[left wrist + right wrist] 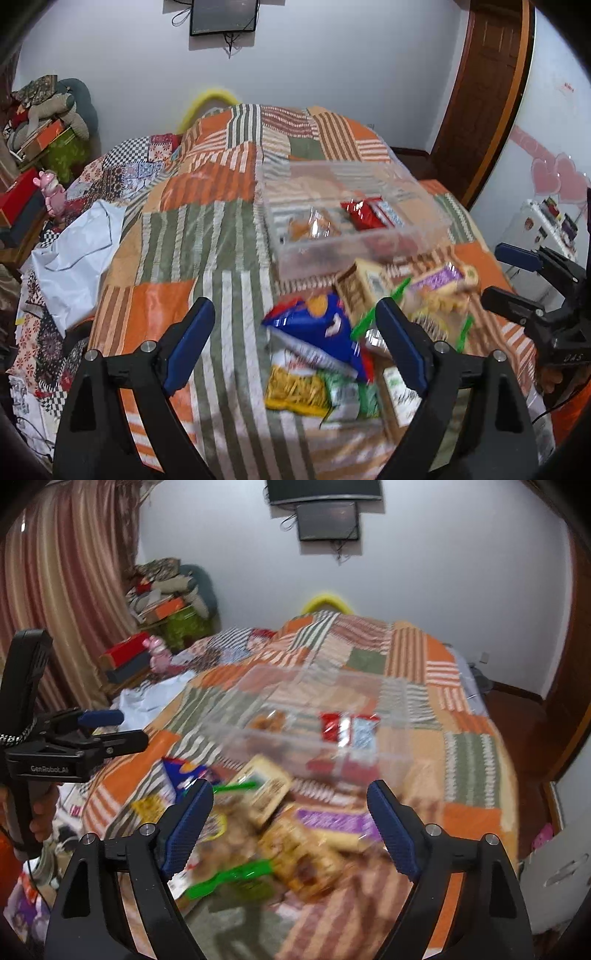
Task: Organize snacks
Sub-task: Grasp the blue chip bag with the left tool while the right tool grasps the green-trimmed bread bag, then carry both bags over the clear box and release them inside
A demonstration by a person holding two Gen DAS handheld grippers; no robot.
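A clear plastic bin (369, 254) (258, 734) sits on the patchwork bedspread and holds a red packet (364, 214) (332, 725) and an orange-brown snack (310, 227) (267, 722). A loose pile of snacks lies in front of it: a blue bag (317, 325), a yellow packet (295, 391), a tan box (360, 286) (267, 786), a purple-labelled pack (439, 278) (332, 821). My left gripper (295, 332) is open and empty above the pile's left side. My right gripper (290, 819) is open and empty above the pile; it also shows at the right of the left wrist view (524, 280).
The bedspread (221, 240) covers the bed. A white plastic bag (74, 258) lies at its left edge. Boxes and a pink toy (51, 192) stand on a side table at left. A wooden door (480, 92) is at right, curtains (55, 609) at far left.
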